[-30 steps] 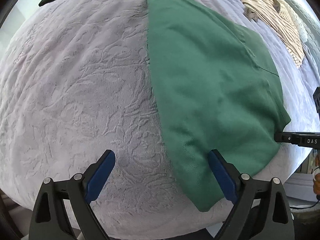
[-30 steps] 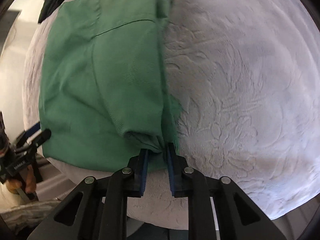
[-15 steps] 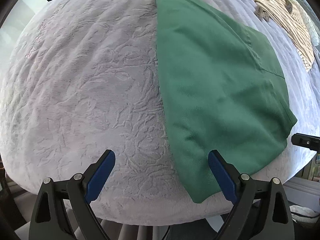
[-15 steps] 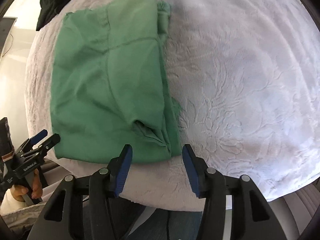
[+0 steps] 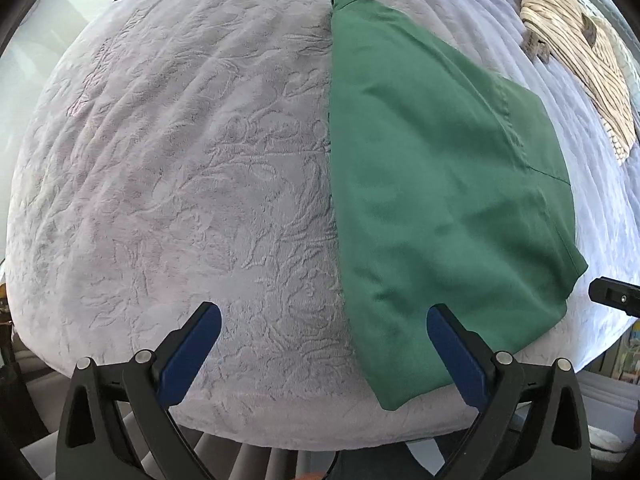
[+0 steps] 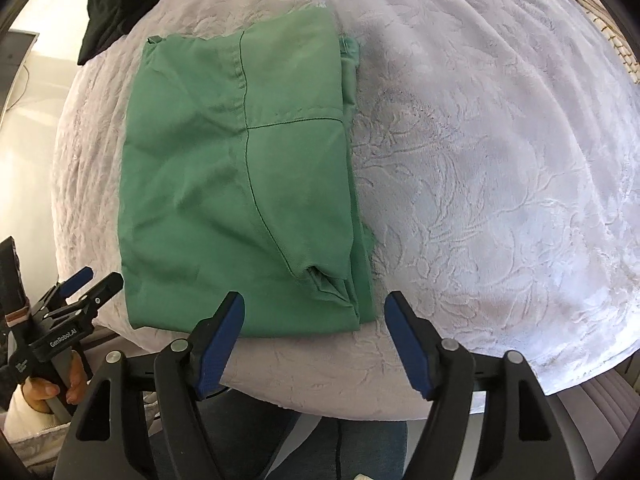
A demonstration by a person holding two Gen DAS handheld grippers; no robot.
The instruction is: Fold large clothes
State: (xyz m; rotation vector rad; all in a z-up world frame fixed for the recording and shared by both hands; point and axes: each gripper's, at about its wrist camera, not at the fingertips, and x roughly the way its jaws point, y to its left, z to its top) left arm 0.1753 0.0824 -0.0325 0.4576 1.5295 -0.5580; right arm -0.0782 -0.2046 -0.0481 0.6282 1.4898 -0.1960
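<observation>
On the bed (image 6: 500,160), near its edge, the green garment (image 6: 240,184) lies folded. Right gripper (image 6: 314,322) has let go, jaws opening, empty; left gripper (image 5: 324,328) opening too, holding nothing. Fold probably finished.

A pale embossed bedspread (image 6: 500,184) carries a folded green garment (image 6: 240,184), a black garment (image 6: 116,4) and a striped one (image 5: 576,60).

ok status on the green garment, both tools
Left tool opening, empty. Right tool opening, nothing between its jaws. Green garment folded flat on the lavender blanket. Nothing in the way.
</observation>
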